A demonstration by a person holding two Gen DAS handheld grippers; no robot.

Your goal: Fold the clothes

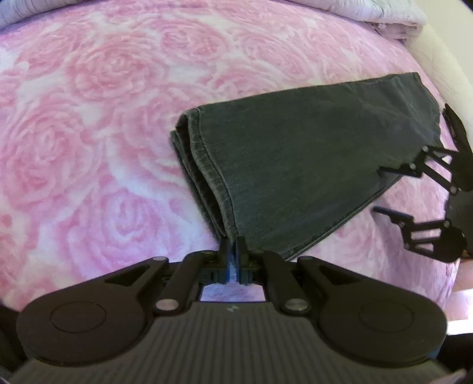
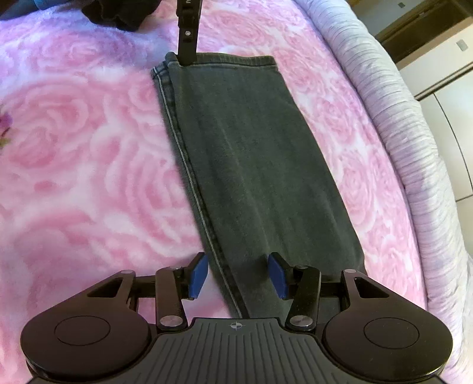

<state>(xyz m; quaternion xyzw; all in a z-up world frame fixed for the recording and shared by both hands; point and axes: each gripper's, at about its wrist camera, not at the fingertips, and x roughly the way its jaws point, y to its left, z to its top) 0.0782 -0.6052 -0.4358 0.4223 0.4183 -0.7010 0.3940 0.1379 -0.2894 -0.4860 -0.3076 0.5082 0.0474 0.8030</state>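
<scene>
Dark grey jeans (image 1: 295,165), folded into a long strip, lie on the pink rose blanket (image 1: 88,118). My left gripper (image 1: 235,245) is shut, pinching the near corner of the strip by the stitched hem. In the right wrist view the jeans (image 2: 251,165) run away from me, and the left gripper (image 2: 187,56) comes down on their far left corner. My right gripper (image 2: 238,274) is open. Its blue pads (image 2: 199,274) straddle the near seam edge without pressing it. The left wrist view shows the right gripper (image 1: 380,190) at the strip's right end.
A lilac ribbed quilt (image 2: 414,147) borders the blanket's right side, and its folded end (image 1: 384,17) lies at the far right. A dark cloth (image 2: 112,14) sits at the blanket's far edge. Cabinets (image 2: 443,59) stand beyond the bed.
</scene>
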